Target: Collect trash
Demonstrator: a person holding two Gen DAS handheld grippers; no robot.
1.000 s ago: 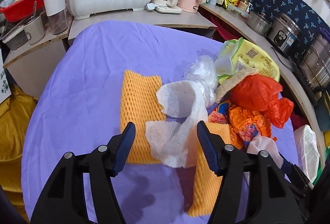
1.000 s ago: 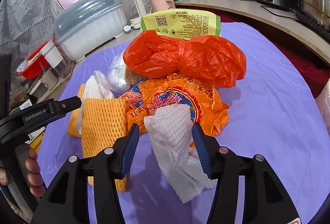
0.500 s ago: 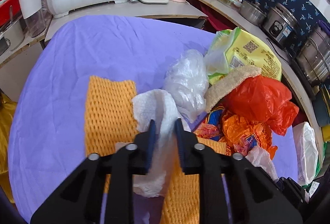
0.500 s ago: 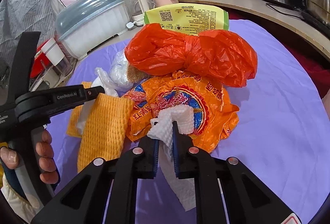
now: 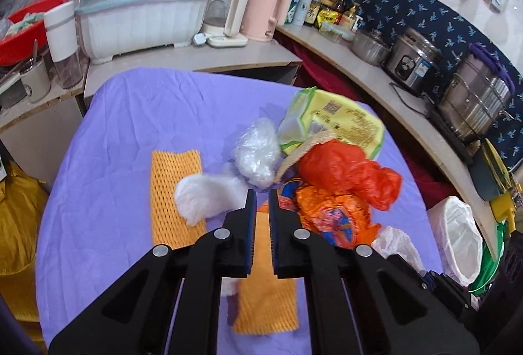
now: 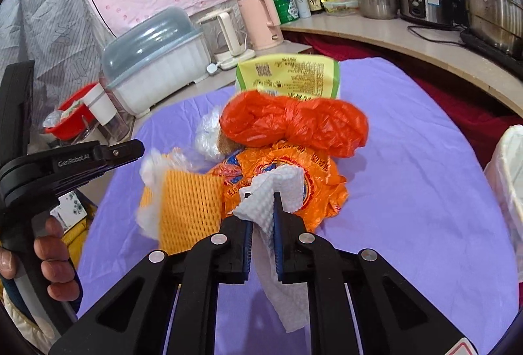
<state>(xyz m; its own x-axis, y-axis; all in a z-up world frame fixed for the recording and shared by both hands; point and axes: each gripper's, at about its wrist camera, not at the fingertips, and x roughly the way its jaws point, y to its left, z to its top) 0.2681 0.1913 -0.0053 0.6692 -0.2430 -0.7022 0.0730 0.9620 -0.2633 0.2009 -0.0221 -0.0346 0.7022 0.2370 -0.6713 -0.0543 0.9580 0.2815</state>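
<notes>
My left gripper (image 5: 262, 193) is closing its last bit on a white paper towel (image 5: 202, 198), which bulges out left of the fingers, lifted off the orange foam net (image 5: 173, 185). My right gripper (image 6: 261, 196) is shut on a second white paper towel (image 6: 284, 185), whose tail hangs below the jaws. Behind it lies the trash pile: an orange snack wrapper (image 6: 313, 172), a red plastic bag (image 6: 294, 123), a yellow-green package (image 6: 287, 77) and a clear plastic bag (image 6: 206, 136). The left gripper (image 6: 139, 149) shows at the left of the right wrist view, held by a hand (image 6: 49, 263).
The purple tablecloth (image 5: 130, 126) covers the table. A white-lined bin (image 5: 454, 234) stands past the table's right edge. A covered dish rack (image 5: 143, 12), kettles (image 5: 261, 12) and steel pots (image 5: 474, 97) line the counters behind and to the right.
Both grippers went from open around the paper towels to shut on them, then rose, lifting each towel off the pile.
</notes>
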